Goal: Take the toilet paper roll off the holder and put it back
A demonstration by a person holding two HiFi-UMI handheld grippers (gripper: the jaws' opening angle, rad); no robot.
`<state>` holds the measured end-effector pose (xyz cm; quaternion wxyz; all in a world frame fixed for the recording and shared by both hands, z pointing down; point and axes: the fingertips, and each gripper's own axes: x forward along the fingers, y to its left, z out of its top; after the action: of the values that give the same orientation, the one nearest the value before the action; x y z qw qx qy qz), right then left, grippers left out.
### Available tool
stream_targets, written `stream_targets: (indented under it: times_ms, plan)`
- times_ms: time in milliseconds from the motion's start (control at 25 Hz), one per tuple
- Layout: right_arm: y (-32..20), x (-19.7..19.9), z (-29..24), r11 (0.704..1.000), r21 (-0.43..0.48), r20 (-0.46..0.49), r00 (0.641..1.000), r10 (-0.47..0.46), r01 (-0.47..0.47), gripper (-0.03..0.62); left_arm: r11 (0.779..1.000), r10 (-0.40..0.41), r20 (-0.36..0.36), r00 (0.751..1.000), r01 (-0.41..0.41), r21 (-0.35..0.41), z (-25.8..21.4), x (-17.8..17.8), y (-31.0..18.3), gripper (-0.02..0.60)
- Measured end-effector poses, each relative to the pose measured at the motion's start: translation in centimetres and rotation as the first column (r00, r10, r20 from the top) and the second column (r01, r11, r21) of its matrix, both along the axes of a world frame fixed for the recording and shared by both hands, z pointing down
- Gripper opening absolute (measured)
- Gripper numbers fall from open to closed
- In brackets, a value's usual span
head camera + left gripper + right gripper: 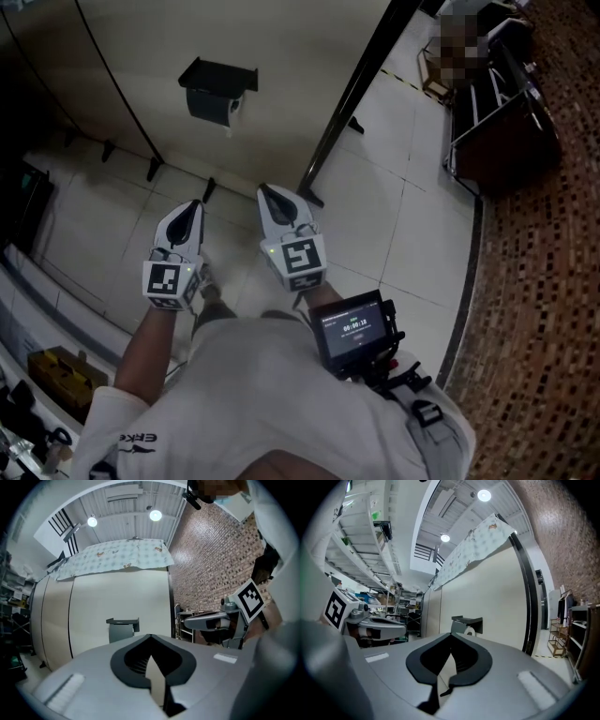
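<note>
Toilet paper roll (223, 107) sits on its holder (217, 73), under the dark cover, fixed to the pale partition wall (300, 56). Its long axis runs level along the wall, crosswise to both tools, and the open core end faces the right side. It lies straight ahead of the person and well apart, roughly between the lines of the two tools. The left gripper (194, 206) and right gripper (266, 192) both point at the wall, jaws pressed together with nothing in them. The right looks slightly nearer, so it seems likelier to reach the roll first.
</note>
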<state>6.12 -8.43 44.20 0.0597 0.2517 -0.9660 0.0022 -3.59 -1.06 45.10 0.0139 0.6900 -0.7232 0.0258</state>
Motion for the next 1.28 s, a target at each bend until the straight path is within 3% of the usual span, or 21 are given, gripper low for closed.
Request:
stream_targets:
  times_ms: [240, 480, 680, 880, 1280]
  plan:
    - [3.9, 2.3, -0.9, 0.999, -0.013, 0.013, 0.999, -0.043, 0.043, 0.014, 1.000, 0.002, -0.015, 1.000, -0.002, -0.002, -0.4, 3.6, 3.2, 0.002]
    - [6.6, 2.7, -2.6, 0.999, 0.005, 0.034, 0.999, -0.038, 0.038, 0.014, 0.999, 0.044, -0.013, 0.999, -0.044, 0.025, -1.9, 5.0, 5.1, 0.002]
    - [8.1, 2.7, -3.4, 1.000, 0.009, 0.034, 0.999, -0.005, 0.005, 0.014, 0.997, 0.064, 0.003, 0.998, -0.064, 0.046, -3.4, 4.6, 6.9, 0.002]
    - [10.2, 2.9, -3.8, 0.999, 0.036, 0.026, 0.999, 0.027, -0.028, 0.014, 0.997, 0.061, -0.034, 0.998, -0.060, 0.045, -3.2, 3.7, 9.4, 0.002]
    - [12.2, 4.6, -5.1, 0.991, 0.079, 0.052, 0.993, 0.106, -0.109, 0.014, 0.992, 0.035, -0.073, 0.997, -0.026, 0.123, -5.1, 3.1, 11.4, 0.002]
